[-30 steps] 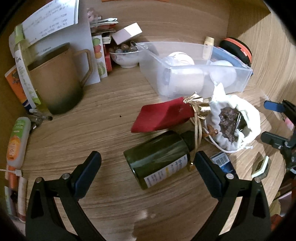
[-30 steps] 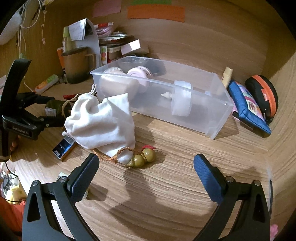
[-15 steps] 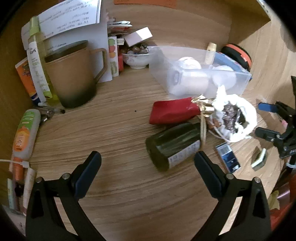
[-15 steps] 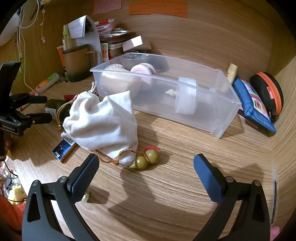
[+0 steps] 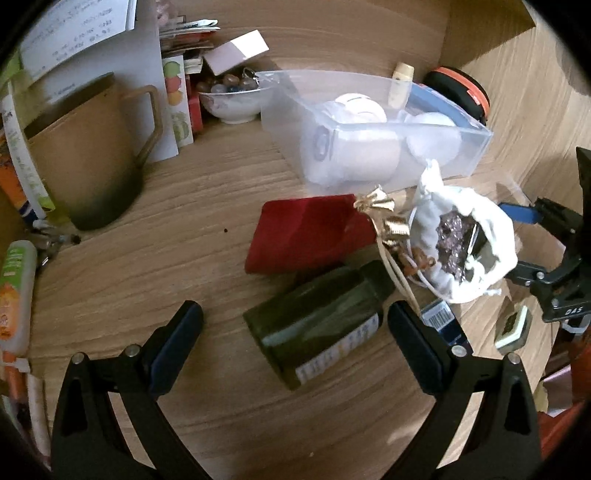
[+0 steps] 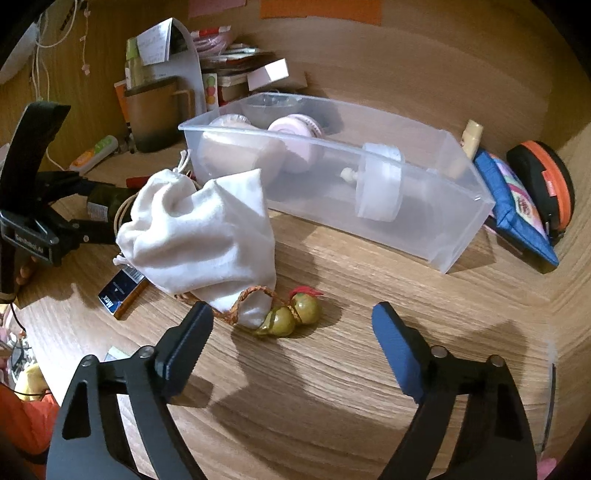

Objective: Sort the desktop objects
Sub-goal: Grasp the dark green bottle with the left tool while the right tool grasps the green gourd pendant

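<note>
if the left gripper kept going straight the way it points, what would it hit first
Most likely the dark green bottle lying on its side on the desk: it sits between and just ahead of the left gripper's open fingers. Depth is hard to judge through the fisheye, but nothing shows nearer.

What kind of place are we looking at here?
Probably a cluttered home desk nook with wood-grain walls: a brown mug, sticky notes on the back wall, and a clear plastic bin for sorting.
</note>
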`<state>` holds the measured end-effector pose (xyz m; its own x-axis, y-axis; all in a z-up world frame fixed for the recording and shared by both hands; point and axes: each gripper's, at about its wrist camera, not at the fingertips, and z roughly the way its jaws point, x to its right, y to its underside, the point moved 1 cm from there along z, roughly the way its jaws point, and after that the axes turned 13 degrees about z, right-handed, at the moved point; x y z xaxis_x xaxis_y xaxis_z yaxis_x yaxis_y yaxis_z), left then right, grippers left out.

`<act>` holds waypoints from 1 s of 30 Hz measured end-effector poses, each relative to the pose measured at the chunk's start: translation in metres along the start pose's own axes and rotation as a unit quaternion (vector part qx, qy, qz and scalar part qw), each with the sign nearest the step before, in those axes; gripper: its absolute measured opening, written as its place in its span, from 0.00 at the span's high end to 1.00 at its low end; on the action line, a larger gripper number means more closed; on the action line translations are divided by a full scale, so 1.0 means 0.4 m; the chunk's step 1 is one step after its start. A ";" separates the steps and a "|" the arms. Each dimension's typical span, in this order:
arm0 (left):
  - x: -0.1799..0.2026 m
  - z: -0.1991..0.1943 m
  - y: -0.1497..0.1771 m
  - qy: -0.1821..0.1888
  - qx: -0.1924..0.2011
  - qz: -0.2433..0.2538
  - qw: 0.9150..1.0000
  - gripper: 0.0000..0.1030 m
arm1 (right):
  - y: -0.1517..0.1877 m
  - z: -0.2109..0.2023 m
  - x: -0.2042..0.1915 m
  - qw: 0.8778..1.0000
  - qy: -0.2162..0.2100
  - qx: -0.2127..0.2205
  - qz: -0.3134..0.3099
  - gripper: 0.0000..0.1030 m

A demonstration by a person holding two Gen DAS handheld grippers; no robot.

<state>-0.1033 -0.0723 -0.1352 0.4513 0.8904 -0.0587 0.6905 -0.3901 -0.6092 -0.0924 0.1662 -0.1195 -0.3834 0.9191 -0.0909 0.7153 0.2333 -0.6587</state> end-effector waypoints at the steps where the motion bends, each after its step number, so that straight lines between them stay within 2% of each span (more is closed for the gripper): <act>1: -0.001 0.004 -0.002 0.002 -0.002 -0.002 1.000 0.04 | -0.001 0.006 0.000 1.000 -0.003 -0.005 -0.001 0.25; 5: 0.005 0.003 -0.005 0.004 0.001 0.000 1.000 0.13 | -0.003 0.013 0.003 1.000 -0.011 -0.011 -0.005 0.32; 8: 0.007 0.001 -0.005 0.002 0.002 0.002 1.000 0.19 | -0.005 0.018 0.013 1.000 -0.022 -0.019 0.001 0.42; 10: 0.005 -0.003 -0.004 -0.003 0.003 -0.002 1.000 0.25 | -0.004 0.022 0.014 0.999 -0.023 -0.023 0.001 0.53; 15: 0.002 -0.008 -0.002 -0.008 0.006 -0.011 1.000 0.33 | 0.002 0.014 0.013 1.000 -0.023 -0.017 0.000 0.64; 16: 0.002 -0.009 -0.002 -0.011 0.007 -0.012 1.000 0.38 | 0.002 0.013 0.014 1.000 -0.020 -0.015 0.001 0.64; 18: -0.003 -0.011 -0.001 -0.013 0.009 -0.019 1.000 0.41 | 0.003 0.008 0.018 1.000 -0.015 -0.010 0.006 0.64; 25: -0.039 -0.024 0.013 -0.003 0.023 -0.059 0.998 0.41 | 0.001 -0.042 0.048 0.999 -0.006 0.024 0.035 0.64; 30: -0.043 -0.045 0.025 -0.023 0.030 -0.064 0.997 0.42 | -0.013 -0.086 0.072 0.997 -0.006 0.049 0.052 0.64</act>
<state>-0.0939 -0.0960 -0.1260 0.3340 0.9425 -0.0127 0.7054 -0.2589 -0.6598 -0.0871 0.2025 -0.0930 -0.3175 0.9328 -0.1707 0.6915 0.1046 -0.7148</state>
